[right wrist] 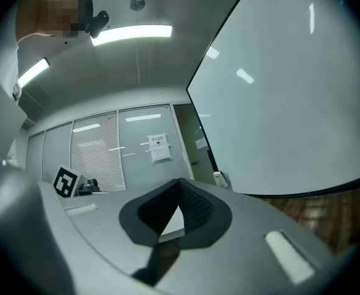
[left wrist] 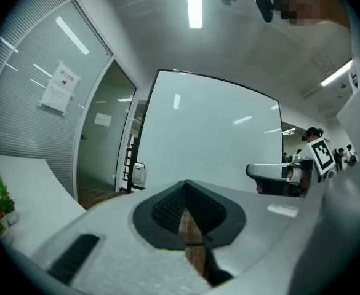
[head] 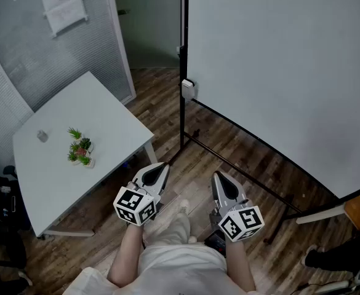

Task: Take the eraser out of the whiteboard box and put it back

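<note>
At the whiteboard's (head: 278, 60) left edge, against the black frame: small white whiteboard box (head: 188, 88). No telling the eraser from the box in any view; too small.

Below the whiteboard, black stand rail (head: 241, 172) slanting over the wooden floor (head: 167, 109), across the way between box and both grippers. Short of the whiteboard's lower left corner, over the floor: left gripper (head: 161, 166) and right gripper (head: 217, 177), side by side, well apart from the box. Jaws of each pressed together, nothing between them.

Left of the whiteboard: white bench (head: 106, 112) carrying small potted plants (head: 80, 151) and a small grey thing (head: 42, 136), too small to name. Further left of the whiteboard: blinds (head: 20, 54) behind glass, with a paper notice (head: 63, 6), print unreadable.

Only from the left gripper view: ceiling light strip (left wrist: 194, 3) above the whiteboard, and distant people (left wrist: 312, 135) past its right edge. Only from the head view: stand rail and floor.

Whiteboard's right and lower parts cut off at the head view's edge. Below the whiteboard's lower right: dark shoe (head: 320, 257) of another person, the rest cut off.
</note>
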`<action>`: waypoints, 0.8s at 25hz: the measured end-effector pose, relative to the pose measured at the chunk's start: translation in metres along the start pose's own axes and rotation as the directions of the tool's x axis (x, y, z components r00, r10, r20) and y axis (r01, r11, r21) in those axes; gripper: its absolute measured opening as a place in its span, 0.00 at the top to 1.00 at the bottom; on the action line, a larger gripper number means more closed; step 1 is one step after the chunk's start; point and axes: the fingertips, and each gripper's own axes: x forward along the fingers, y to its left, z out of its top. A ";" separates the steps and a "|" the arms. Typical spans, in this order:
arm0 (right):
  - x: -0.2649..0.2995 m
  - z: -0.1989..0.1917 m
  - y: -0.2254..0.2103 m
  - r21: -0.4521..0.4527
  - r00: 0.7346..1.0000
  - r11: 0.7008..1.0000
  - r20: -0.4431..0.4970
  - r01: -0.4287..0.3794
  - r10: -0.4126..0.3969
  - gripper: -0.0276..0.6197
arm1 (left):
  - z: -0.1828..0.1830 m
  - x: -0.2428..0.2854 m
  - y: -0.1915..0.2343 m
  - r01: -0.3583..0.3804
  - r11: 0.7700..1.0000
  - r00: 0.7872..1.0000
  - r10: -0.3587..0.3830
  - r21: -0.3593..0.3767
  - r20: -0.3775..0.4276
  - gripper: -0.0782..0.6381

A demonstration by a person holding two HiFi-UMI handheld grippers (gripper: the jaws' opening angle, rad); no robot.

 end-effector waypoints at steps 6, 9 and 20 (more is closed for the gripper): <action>0.002 -0.006 0.001 -0.015 1.000 1.000 -0.017 0.005 -0.005 0.94 | -0.005 -0.005 0.003 -0.020 1.000 1.000 0.020 0.014 0.001 0.89; 0.004 -0.007 0.001 -0.026 1.000 1.000 -0.018 0.007 -0.008 0.94 | -0.007 -0.005 0.003 -0.025 0.999 1.000 0.025 0.022 -0.002 0.89; 0.012 -0.018 -0.021 -0.024 0.993 0.996 -0.086 0.082 -0.084 0.41 | 0.004 0.009 0.010 -0.042 0.998 0.998 0.045 -0.053 0.049 0.29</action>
